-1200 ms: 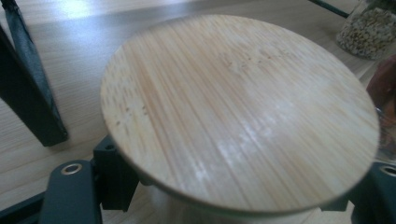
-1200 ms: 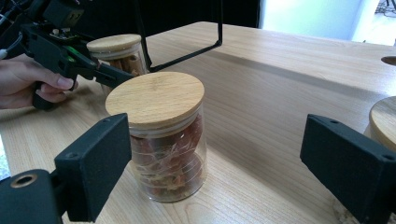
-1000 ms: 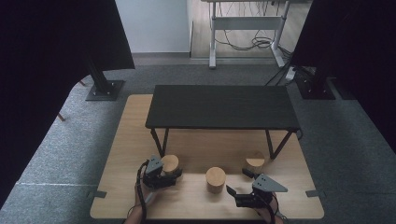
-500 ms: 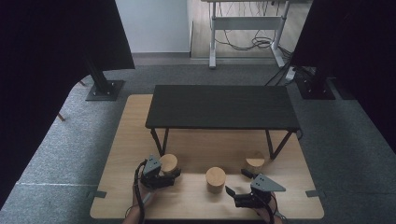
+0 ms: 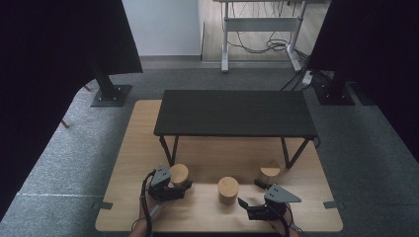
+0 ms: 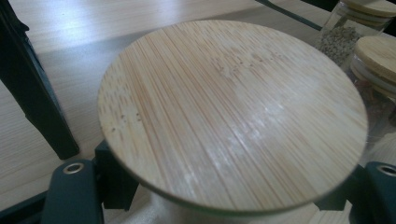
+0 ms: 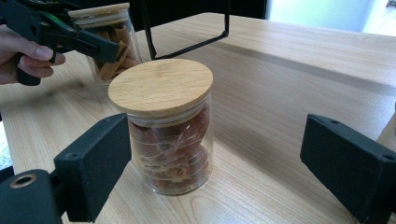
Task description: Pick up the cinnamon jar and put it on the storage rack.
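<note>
High view shows the left gripper [image 5: 179, 186] with its fingers closed around the left jar [image 5: 178, 174], not yet lifted off the tabletop [image 5: 128, 148]. Between the right gripper's [image 7: 224, 158] wide-apart fingers [image 7: 100, 161] stands the middle jar [image 7: 168, 135], ungrasped; the small black table [image 5: 236, 113] beyond holds nothing.

probably a lab: black curtains [image 5: 59, 74], grey carpet [image 5: 365, 148], cabled desk frame [image 5: 262, 29].
</note>
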`<state>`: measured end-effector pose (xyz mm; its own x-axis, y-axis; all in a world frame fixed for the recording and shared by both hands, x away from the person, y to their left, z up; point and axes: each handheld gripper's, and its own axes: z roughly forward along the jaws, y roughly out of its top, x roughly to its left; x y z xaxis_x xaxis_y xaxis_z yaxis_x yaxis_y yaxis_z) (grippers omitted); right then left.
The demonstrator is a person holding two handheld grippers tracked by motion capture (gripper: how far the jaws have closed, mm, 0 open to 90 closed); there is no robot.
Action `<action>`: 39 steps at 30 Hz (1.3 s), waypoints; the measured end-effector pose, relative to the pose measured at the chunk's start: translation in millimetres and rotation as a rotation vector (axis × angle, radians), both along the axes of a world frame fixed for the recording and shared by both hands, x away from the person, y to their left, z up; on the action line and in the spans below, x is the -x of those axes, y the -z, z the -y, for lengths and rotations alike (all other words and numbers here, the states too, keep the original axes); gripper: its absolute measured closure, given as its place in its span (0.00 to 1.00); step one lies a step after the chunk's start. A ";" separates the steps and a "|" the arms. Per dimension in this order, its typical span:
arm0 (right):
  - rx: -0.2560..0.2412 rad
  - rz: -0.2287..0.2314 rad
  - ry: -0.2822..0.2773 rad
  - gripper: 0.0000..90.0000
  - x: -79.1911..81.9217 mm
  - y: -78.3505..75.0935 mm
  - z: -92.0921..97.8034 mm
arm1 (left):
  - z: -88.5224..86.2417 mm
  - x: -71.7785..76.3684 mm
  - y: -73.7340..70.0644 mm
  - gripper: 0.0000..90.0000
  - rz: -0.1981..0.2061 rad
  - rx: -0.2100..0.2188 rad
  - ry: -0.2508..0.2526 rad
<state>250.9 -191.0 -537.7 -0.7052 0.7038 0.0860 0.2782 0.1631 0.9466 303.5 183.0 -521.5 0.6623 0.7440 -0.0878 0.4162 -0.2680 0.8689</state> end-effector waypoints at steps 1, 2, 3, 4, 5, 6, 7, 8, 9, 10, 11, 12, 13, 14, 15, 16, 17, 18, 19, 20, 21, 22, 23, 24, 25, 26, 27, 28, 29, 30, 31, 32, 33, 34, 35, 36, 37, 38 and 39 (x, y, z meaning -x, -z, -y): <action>0.001 0.000 0.000 0.09 0.0 0.0 0.1 | -0.3 0.2 -0.3 0.28 0.000 -0.001 0.001; 0.001 0.000 0.000 0.09 0.0 0.1 0.1 | -0.6 0.4 -0.7 0.28 0.000 -0.001 0.001; 0.001 -0.001 0.000 0.09 0.0 0.1 0.1 | -1.0 0.6 -1.2 0.28 0.001 -0.001 0.001; 0.002 0.000 0.000 0.09 0.0 0.2 0.0 | -1.4 0.8 -1.7 0.28 0.002 0.000 0.001; 0.003 0.000 0.001 0.09 0.0 0.2 0.0 | -1.9 1.0 -2.4 0.28 0.004 0.002 0.001; 0.003 0.001 0.001 0.09 0.0 0.3 -0.1 | -2.5 1.1 -3.2 0.28 0.005 0.003 0.001; 0.003 0.000 0.001 0.09 0.0 0.4 0.0 | -2.9 1.2 -3.8 0.28 0.005 0.003 0.002; 0.004 0.000 0.001 0.09 0.0 0.5 -0.1 | -2.9 1.2 -3.8 0.28 0.005 0.003 0.002; 0.005 0.001 0.001 0.09 -0.1 0.5 -0.1 | -3.7 1.2 -4.9 0.28 0.006 0.002 0.006; 0.005 0.000 0.000 0.09 -0.1 0.6 -0.1 | -3.9 1.2 -5.4 0.28 0.008 -0.002 0.006; 0.006 0.000 0.000 0.09 -0.2 0.6 -0.1 | -3.9 1.2 -5.9 0.28 0.010 -0.009 0.006; 0.006 0.001 0.001 0.09 -0.3 0.6 0.1 | -3.9 1.2 -6.5 0.28 0.013 -0.013 0.006; 0.006 0.001 0.002 0.09 -0.5 0.6 0.2 | -4.3 1.2 -7.1 0.28 0.013 -0.010 0.007; 0.005 0.000 0.002 0.09 -0.5 0.6 0.3 | -4.5 1.3 -7.8 0.28 0.015 -0.009 0.009; 0.006 0.001 0.002 0.09 -0.5 0.7 0.3 | -4.5 1.6 -8.6 0.28 0.018 -0.010 0.008; 0.008 0.001 0.002 0.09 -0.3 0.7 0.1 | -4.3 1.9 -9.2 0.28 0.020 -0.010 0.010; 0.009 0.002 0.002 0.09 -0.2 0.7 0.0 | -4.2 2.1 -9.7 0.28 0.021 -0.009 0.012; 0.010 0.003 0.003 0.09 -0.1 0.7 -0.2 | -3.9 2.5 -10.2 0.28 0.021 -0.008 0.013; 0.010 0.005 0.004 0.09 0.0 0.6 -0.3 | -3.6 2.7 -10.7 0.28 0.022 -0.009 0.015; 0.010 0.005 0.004 0.09 0.0 0.5 -0.3 | -3.4 2.8 -11.3 0.28 0.022 -0.007 0.018; 0.010 0.005 0.004 0.09 0.0 0.5 -0.3 | -3.4 2.8 -11.3 0.28 0.022 -0.007 0.018; 0.009 0.006 0.004 0.09 0.1 0.2 -0.1 | -3.1 2.8 -11.9 0.28 0.021 -0.005 0.019; 0.011 0.007 0.005 0.08 0.2 0.1 0.1 | -2.6 2.4 -12.7 0.28 0.023 -0.005 0.021; 0.011 0.008 0.005 0.08 0.2 0.0 0.3 | -2.2 2.2 -13.8 0.28 0.026 -0.009 0.020; 0.010 0.007 0.006 0.08 0.0 0.1 0.5 | -1.8 1.9 -15.1 0.28 0.030 -0.009 0.021; 0.010 0.007 0.006 0.08 -0.1 0.2 0.6 | -1.8 1.6 -17.0 0.28 0.033 -0.010 0.024; 0.011 0.007 0.006 0.08 -0.2 0.4 0.6 | -1.7 1.3 -18.6 0.28 0.036 -0.009 0.022; 0.011 0.007 0.006 0.08 -0.3 0.5 0.6 | -1.7 1.1 -19.6 0.28 0.036 -0.009 0.024; 0.011 0.006 0.007 0.08 -0.4 0.5 0.6 | -1.7 1.0 -20.5 0.28 0.037 -0.008 0.025; 0.010 0.007 0.007 0.08 -0.4 0.5 0.7 | -1.7 1.0 -21.4 0.28 0.039 -0.009 0.025; 0.011 0.007 0.007 0.08 -0.3 0.3 0.8 | -1.5 1.1 -22.4 0.28 0.043 -0.014 0.026; 0.013 0.009 0.008 0.08 -0.3 -0.2 1.0 | -1.7 1.3 -23.4 0.28 0.045 -0.012 0.026; 0.012 0.012 0.011 0.08 -0.3 -0.7 1.5 | -2.0 1.4 -24.6 0.28 0.048 -0.007 0.027; 0.007 0.013 0.016 0.08 -0.4 -1.1 2.4 | -2.3 1.5 -25.5 0.28 0.048 -0.004 0.028; 0.004 0.012 0.019 0.08 -0.4 -1.3 3.0 | -2.5 1.9 -26.3 0.28 0.048 -0.001 0.029; 0.004 0.012 0.022 0.08 -0.5 -1.3 3.4 | -2.6 2.2 -26.8 0.28 0.050 0.000 0.029; 0.005 0.012 0.023 0.08 -0.5 -1.3 3.5 | -2.6 2.9 -27.4 0.28 0.051 0.002 0.028; 0.005 0.013 0.023 0.08 -0.4 -1.2 3.6 | -2.7 3.5 -27.8 0.28 0.051 0.005 0.030; 0.005 0.012 0.023 0.08 -0.3 -1.2 3.5 | -2.6 4.0 -28.3 0.28 0.050 0.008 0.032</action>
